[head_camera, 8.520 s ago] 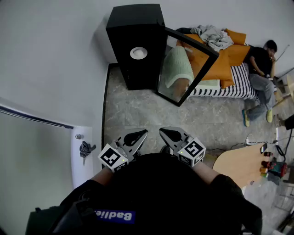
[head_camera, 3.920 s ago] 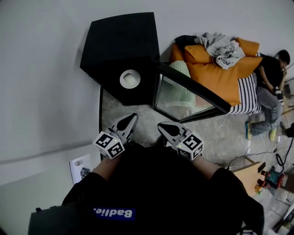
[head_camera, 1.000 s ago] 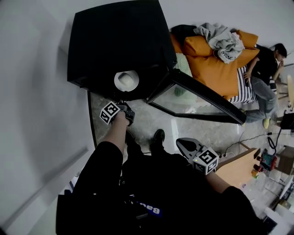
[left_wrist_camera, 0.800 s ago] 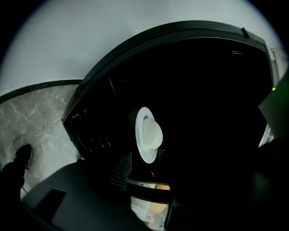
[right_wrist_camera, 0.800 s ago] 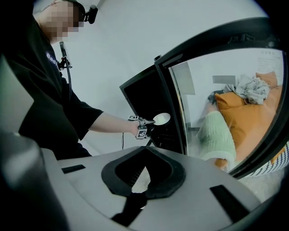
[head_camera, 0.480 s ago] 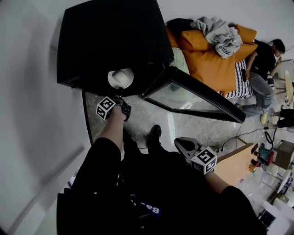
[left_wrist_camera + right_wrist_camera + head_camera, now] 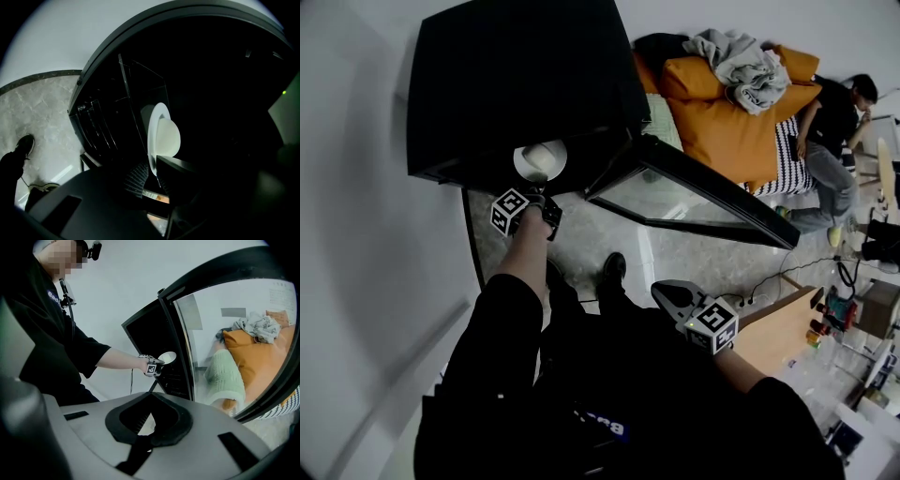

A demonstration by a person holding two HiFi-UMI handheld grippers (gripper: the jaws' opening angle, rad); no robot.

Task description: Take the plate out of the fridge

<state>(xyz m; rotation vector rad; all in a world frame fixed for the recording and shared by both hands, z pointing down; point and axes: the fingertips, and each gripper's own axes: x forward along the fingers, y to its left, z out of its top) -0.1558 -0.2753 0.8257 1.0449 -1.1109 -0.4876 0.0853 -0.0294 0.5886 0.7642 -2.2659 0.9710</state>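
Note:
A white plate (image 7: 539, 159) sits on a shelf in the open black fridge (image 7: 516, 84). My left gripper (image 7: 540, 195) reaches into the fridge at the plate's near rim. In the left gripper view the plate (image 7: 164, 136) runs down between the jaws of the left gripper (image 7: 157, 176), which are closing on its rim, ribbed pad on one side. The right gripper view shows the plate (image 7: 167, 357) at the tip of the left gripper (image 7: 157, 364). My right gripper (image 7: 663, 289) hangs low by my waist, shut and holding nothing, and points at the fridge (image 7: 150, 397).
The fridge's glass door (image 7: 675, 197) stands open to the right. Wire shelves (image 7: 101, 136) fill the fridge's inside. A bed with orange cushions (image 7: 741, 103) and a seated person (image 7: 834, 122) lie beyond. A wooden table (image 7: 778, 337) is at the right. A white wall is on the left.
I walked up to the fridge, and the left gripper went from in front of the plate to its rim. The right gripper stayed low by my waist.

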